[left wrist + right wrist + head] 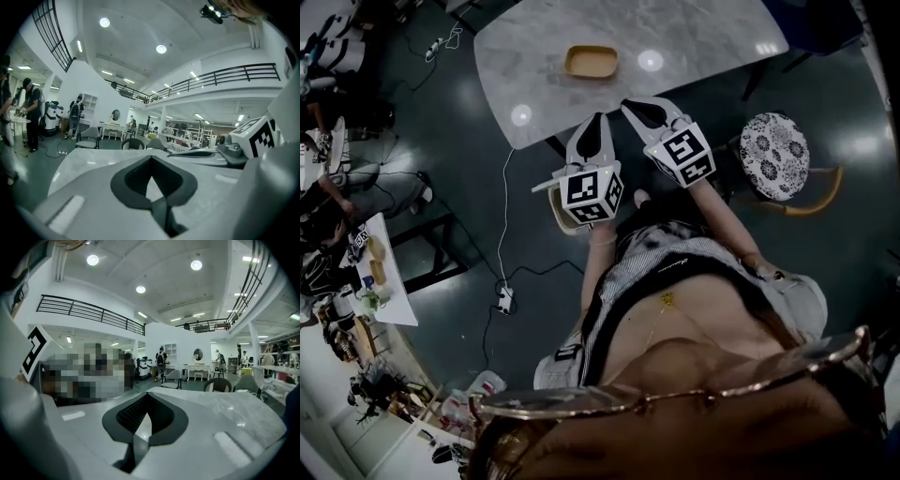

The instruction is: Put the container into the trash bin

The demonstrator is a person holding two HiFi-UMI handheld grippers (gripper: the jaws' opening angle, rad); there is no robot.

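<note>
A shallow tan container [592,62] lies on the grey marble table [703,37], toward its near side. Both grippers hover side by side short of the table's near edge and point at it. My left gripper [600,122] has its jaws together with nothing between them, as the left gripper view [151,158] also shows. My right gripper [637,107] is likewise shut and empty [147,395]. The container lies a short way beyond both tips. Neither gripper view shows it, and no trash bin is visible in any view.
A round stool with a patterned cushion [773,142] stands right of the grippers. A cable and power strip [504,300] lie on the dark floor at left. A small white table [389,281] with items stands far left. People stand in the background [30,108].
</note>
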